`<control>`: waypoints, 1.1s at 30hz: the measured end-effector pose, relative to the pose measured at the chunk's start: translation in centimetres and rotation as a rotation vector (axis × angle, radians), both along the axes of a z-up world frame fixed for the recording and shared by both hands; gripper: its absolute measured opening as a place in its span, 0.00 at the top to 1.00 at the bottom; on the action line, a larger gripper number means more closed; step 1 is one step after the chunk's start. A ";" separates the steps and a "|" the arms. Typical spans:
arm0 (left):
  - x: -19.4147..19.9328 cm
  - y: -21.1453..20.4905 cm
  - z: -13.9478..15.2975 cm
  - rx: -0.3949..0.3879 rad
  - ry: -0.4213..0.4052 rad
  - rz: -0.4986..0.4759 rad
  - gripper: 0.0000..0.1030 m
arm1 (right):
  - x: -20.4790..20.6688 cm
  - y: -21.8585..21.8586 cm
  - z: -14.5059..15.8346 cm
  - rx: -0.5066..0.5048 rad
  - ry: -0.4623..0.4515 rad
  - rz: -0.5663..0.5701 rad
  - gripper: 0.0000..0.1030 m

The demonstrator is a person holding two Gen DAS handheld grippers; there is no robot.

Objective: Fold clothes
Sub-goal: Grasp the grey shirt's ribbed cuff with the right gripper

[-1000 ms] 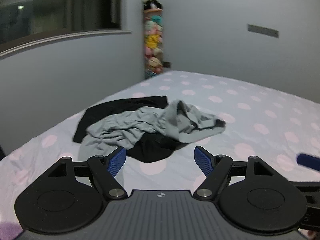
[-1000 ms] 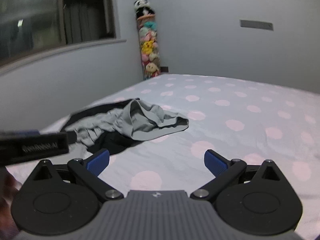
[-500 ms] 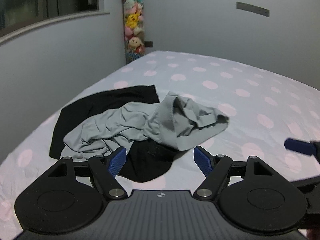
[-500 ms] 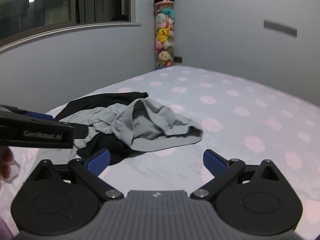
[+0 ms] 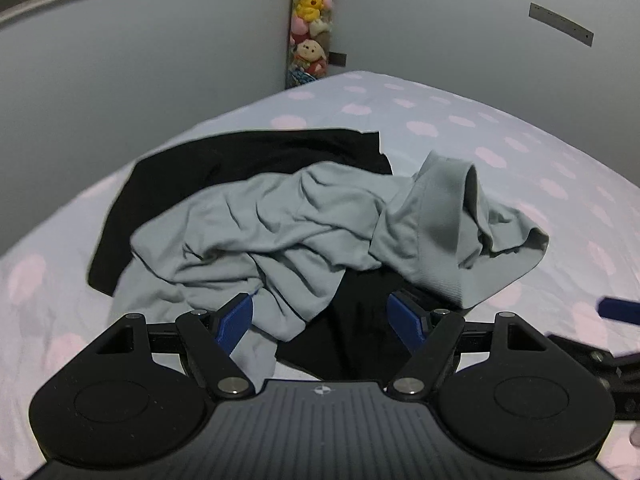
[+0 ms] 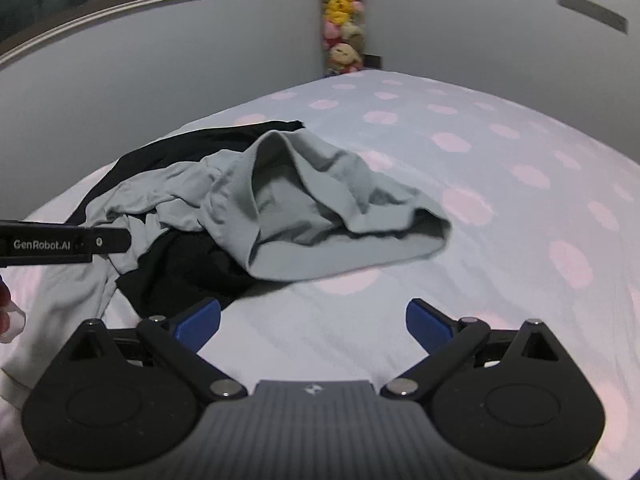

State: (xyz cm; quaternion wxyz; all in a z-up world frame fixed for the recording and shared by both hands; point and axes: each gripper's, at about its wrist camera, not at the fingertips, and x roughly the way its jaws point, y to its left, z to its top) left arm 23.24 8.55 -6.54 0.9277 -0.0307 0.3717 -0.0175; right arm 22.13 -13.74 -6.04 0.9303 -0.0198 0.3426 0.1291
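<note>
Both your tongs are spread wide with nothing in them. The grey garment is crumpled on top of a black garment, right ahead of your left gripper, its near edge drooping between the fingers. From your right gripper the pile sits ahead and to the left on the dotted bedsheet. Looks like the reach-in stage to me: you'll want a hem or corner of the grey one, pinched clear of the black one underneath.

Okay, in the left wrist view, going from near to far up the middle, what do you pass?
Left claw → grey garment → black garment → spotted bed sheet → column of plush toys in the corner.
</note>
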 end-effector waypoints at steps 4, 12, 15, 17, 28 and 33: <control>0.6 1.0 -1.2 -0.008 0.022 0.030 0.29 | 2.3 1.7 -1.4 -0.029 0.016 0.034 0.46; 1.7 2.8 -3.2 -0.029 0.070 0.110 0.29 | 5.4 5.2 -3.1 -0.002 0.019 0.076 0.53; 1.8 2.4 -3.5 0.012 0.075 0.117 0.29 | 6.3 6.4 -3.3 -0.012 0.009 0.080 0.60; 1.8 2.0 -3.5 0.036 0.078 0.117 0.29 | 6.9 7.2 -3.5 -0.019 0.003 0.082 0.67; 0.9 2.4 -1.5 -0.002 0.034 0.118 0.29 | 5.1 6.8 1.0 -0.207 -0.131 -0.081 0.94; 0.2 2.0 -0.4 -0.018 0.011 0.109 0.29 | 2.8 1.5 4.4 -0.253 -0.183 -0.240 0.94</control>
